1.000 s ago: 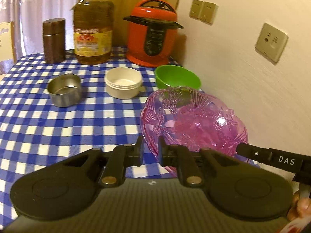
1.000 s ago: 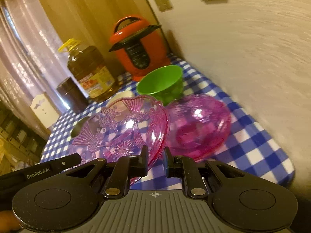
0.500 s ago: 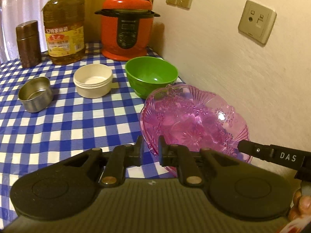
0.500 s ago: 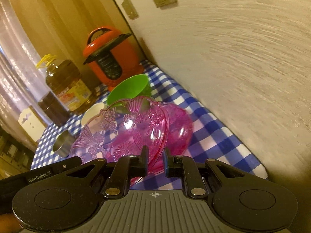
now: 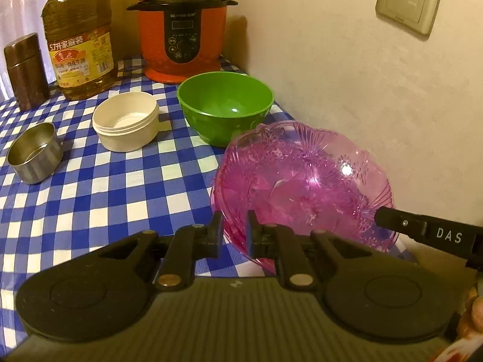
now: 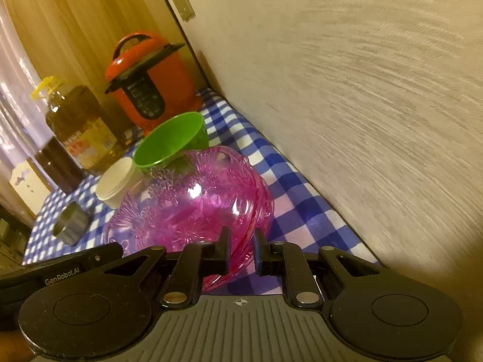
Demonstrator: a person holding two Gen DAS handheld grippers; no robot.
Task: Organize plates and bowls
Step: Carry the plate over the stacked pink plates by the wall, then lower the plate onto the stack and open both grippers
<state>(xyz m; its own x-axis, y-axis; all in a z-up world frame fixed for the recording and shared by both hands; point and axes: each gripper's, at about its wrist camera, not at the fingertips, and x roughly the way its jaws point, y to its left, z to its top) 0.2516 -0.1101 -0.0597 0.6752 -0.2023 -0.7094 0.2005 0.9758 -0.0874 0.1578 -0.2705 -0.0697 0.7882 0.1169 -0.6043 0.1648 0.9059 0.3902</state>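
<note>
Bowl stacking in progress, near the wall-side edge of the bench (image 5: 90, 199). Left gripper (image 5: 235, 231) has jaws pinching the near rim of the patterned pink dish (image 5: 302, 181); right gripper (image 6: 241, 250) pinches the opposite rim, so both hold the same dish. It sits over, prob. nested into, a second smooth pink bowl (image 6: 259, 199) seen underneath in right wrist view; can't tell if fully seated or a bit above. No release yet, jaws narrow on rim on both sides.

Judged progress: pink pair approx. done once let go. Left to sort: green bowl (image 5: 225, 105) just behind the pink ones, white container (image 5: 126, 120) and steel cup (image 5: 34, 150) further left, each standing apart on the check cloth. Red cooker (image 5: 181, 24), oil bottle (image 5: 78, 36), brown canister (image 5: 24, 69) at back, not task items. No plates seen.
</note>
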